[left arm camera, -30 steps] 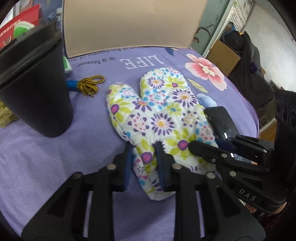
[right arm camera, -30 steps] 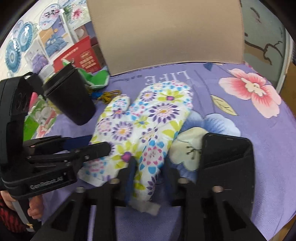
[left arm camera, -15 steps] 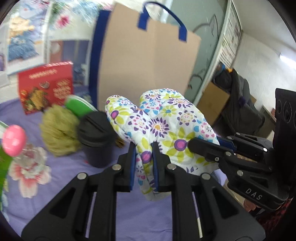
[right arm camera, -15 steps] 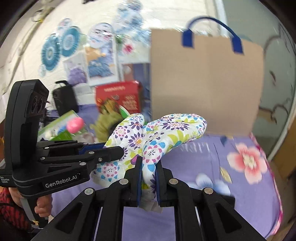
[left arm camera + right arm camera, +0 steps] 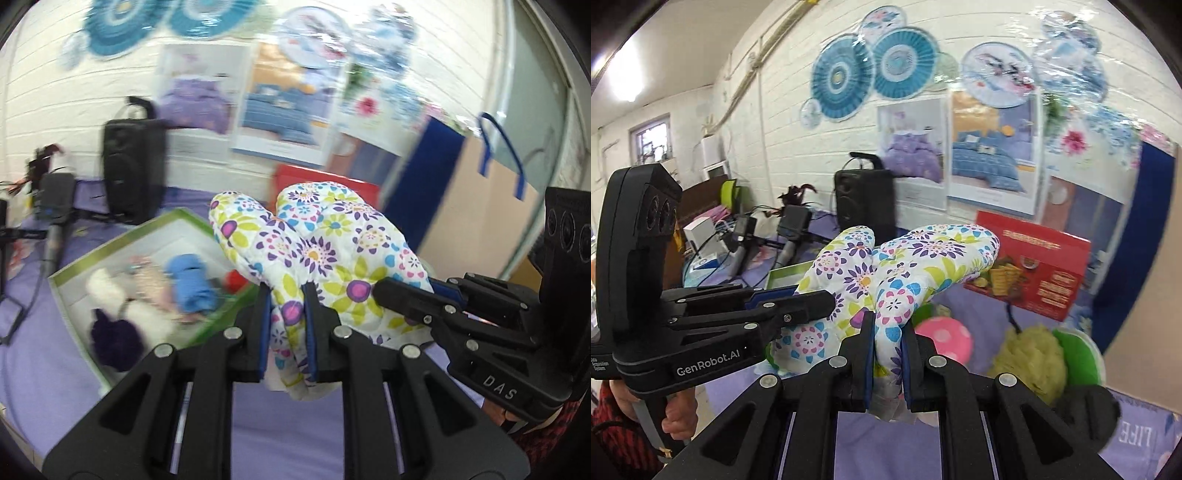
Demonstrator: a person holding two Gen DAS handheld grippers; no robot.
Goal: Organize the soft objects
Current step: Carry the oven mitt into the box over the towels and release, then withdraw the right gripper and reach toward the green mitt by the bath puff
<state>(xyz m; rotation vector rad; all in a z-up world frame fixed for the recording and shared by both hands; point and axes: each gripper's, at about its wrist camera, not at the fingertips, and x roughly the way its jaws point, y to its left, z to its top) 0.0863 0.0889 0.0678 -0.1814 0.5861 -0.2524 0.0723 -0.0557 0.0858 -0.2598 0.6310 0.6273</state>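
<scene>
A white oven mitt (image 5: pixel 325 254) with a flower print hangs in the air above the purple table. My left gripper (image 5: pixel 286 299) is shut on its cuff edge. My right gripper (image 5: pixel 888 328) is shut on the other side of the cuff, and the mitt (image 5: pixel 908 266) sticks up ahead of it. Each gripper shows in the other's view: the right one (image 5: pixel 406 291) and the left one (image 5: pixel 812 302). A green-rimmed box (image 5: pixel 74 273) to the left below the mitt holds several soft items, among them a blue cloth (image 5: pixel 192 280) and a white plush (image 5: pixel 103 284).
A black speaker (image 5: pixel 129 170) and microphones (image 5: pixel 55 221) stand at the back left. A red box (image 5: pixel 1034 269), a brown paper bag with blue handles (image 5: pixel 480 206), a yellow-green loofah (image 5: pixel 1030 358), a pink toy (image 5: pixel 949 339) and a black cup lid (image 5: pixel 1086 410) are on the right.
Both grippers closed on the mitt, lifted it off the table and swung it left. The view now faces the green box instead of the paper bag.
</scene>
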